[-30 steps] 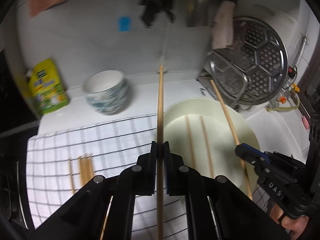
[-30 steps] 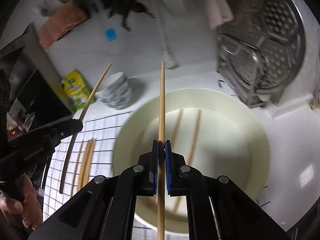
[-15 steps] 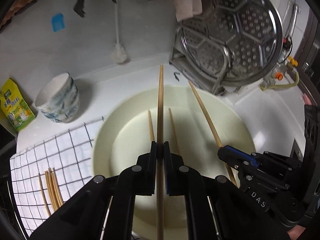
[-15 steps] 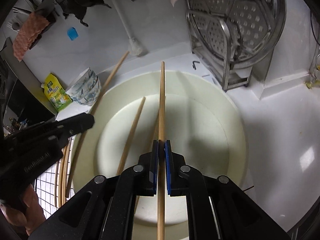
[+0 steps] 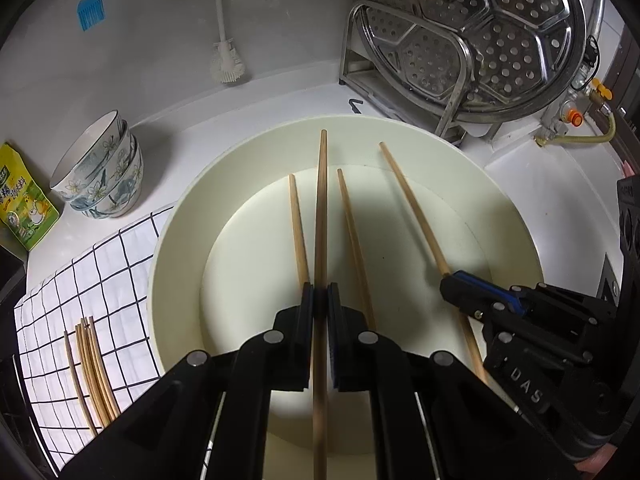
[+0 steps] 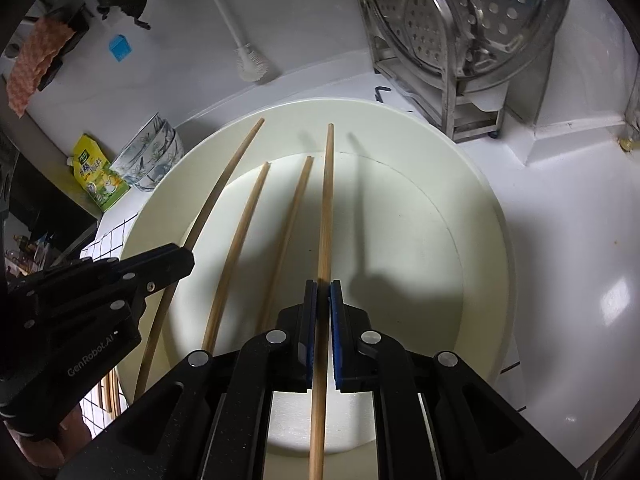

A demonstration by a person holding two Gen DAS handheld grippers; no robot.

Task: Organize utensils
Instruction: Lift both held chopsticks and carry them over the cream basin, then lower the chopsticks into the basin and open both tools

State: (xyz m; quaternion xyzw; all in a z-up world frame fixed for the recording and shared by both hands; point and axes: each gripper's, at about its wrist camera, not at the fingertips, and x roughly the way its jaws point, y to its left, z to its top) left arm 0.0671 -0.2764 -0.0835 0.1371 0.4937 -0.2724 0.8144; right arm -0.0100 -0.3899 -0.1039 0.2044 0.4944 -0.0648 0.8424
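My left gripper (image 5: 319, 298) is shut on a wooden chopstick (image 5: 321, 216) that points forward over a large cream basin (image 5: 180, 208). My right gripper (image 6: 323, 294) is shut on another chopstick (image 6: 326, 200) over the same basin (image 6: 480, 184). Two loose chopsticks (image 5: 298, 220) lie side by side on the basin floor, between the two held ones. Each gripper shows in the other's view: the right gripper (image 5: 456, 286) at lower right, the left gripper (image 6: 182, 256) at lower left. Several more chopsticks (image 5: 94, 364) lie on a checked cloth (image 5: 100, 264) at the left.
Stacked patterned bowls (image 5: 100, 176) and a yellow-green packet (image 5: 20, 208) stand at the left. A steel rack with a perforated steamer plate (image 5: 472, 40) stands behind the basin. A white brush (image 5: 226, 64) leans on the back wall.
Both grippers have moved right, from over the checked cloth to over the basin, and lowered toward it. Each still holds its chopstick.
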